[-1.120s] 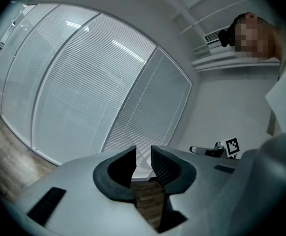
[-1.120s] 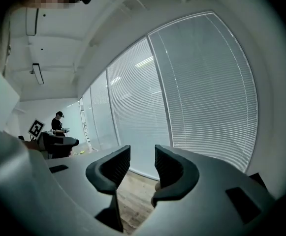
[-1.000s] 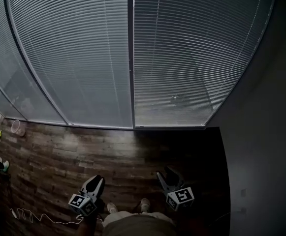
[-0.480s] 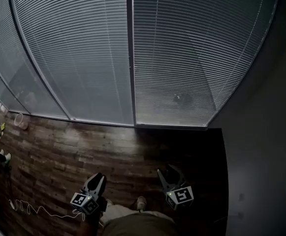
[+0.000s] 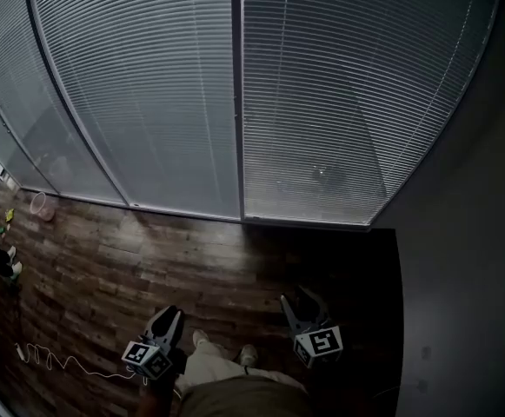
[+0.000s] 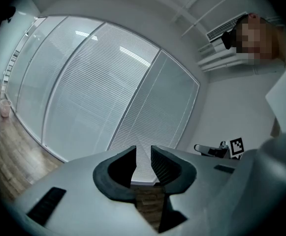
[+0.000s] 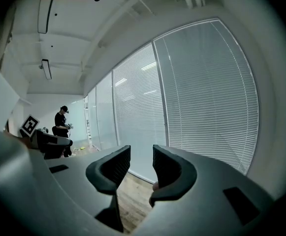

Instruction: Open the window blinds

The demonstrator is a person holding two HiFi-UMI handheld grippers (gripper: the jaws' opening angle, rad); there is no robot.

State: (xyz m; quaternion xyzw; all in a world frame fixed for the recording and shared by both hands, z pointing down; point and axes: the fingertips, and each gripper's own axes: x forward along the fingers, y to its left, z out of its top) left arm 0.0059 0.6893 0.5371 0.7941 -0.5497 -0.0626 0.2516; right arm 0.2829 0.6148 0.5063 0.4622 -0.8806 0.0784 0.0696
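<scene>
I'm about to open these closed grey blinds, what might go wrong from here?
The thin white cable on the wooden floor near your left side could trip you. In this dim light no cord or wand shows clearly on the closed grey slatted blinds, so the open right gripper might pinch and bend slats instead.

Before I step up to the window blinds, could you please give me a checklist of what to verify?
1. Left gripper empty, jaws apart: ok.
2. Right gripper empty, jaws apart: ok.
3. Window blinds within reach: not ok; wood floor lies between them and both grippers.
4. Blinds opened: not ok; fully lowered and closed.
5. Pull cord or wand located: cannot tell.
6. Footing: ok; the white cable lies off to the left.
</scene>
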